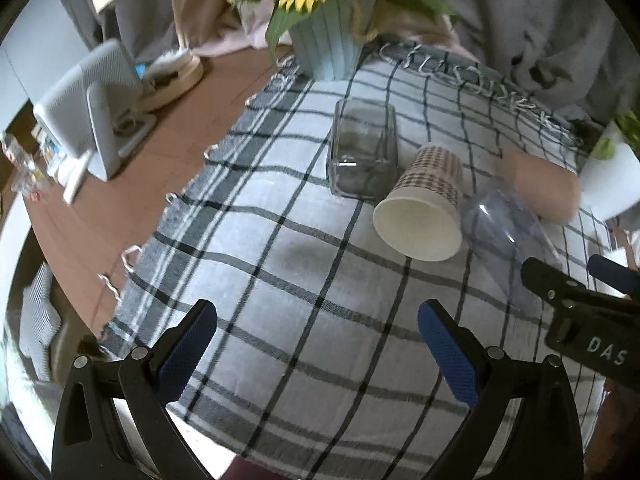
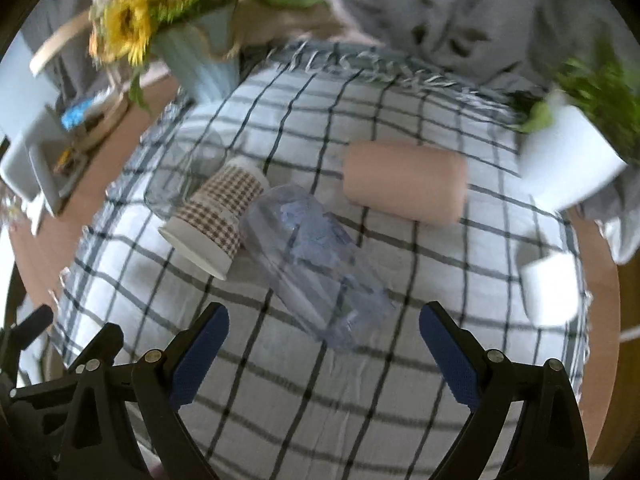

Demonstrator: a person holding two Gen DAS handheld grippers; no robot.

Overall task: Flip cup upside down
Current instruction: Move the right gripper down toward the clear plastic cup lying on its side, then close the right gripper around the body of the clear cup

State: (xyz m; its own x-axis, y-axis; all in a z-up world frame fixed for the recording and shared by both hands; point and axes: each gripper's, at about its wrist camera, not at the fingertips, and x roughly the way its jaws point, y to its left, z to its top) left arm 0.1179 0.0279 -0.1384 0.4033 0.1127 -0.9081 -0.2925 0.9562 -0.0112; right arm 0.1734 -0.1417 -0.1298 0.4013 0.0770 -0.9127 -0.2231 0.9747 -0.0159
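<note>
Blue-padded fingers (image 1: 188, 354) of the left tool (image 1: 318, 354) are standing wide apart at the bottom of its own view, gripping nothing, with only the checked cloth (image 1: 280, 280) lying between them. Over at 3 o'clock in that view, the right tool (image 1: 580, 280) is poking in, dark and lettered "DAS"; in its own camera the right tool (image 2: 324, 354) is likewise spread open and empty.

Four cups are lying tipped on their sides on the cloth-covered table (image 1: 80, 216). Toward 1 o'clock from the left tool, the paper cup (image 1: 424, 208) is showing its plain white mouth to the camera, its wall printed in a brown houndstooth check. Just at 11 o'clock from it, a square clear glass (image 1: 362, 152) is lying, the two looking as if they are touching. At 3 o'clock from the paper cup, a clear bluish plastic cup (image 2: 312, 256) is resting against it, its open rim pointing toward the right tool and sitting just ahead of the gap between those fingers. Beyond, at 1 o'clock in the right view, a peach-coloured cup (image 2: 404, 188) is lying apart from the others.

At 12 o'clock in the left view, a pale blue vase (image 1: 328, 44) of sunflowers is standing at the cloth's far edge.
</note>
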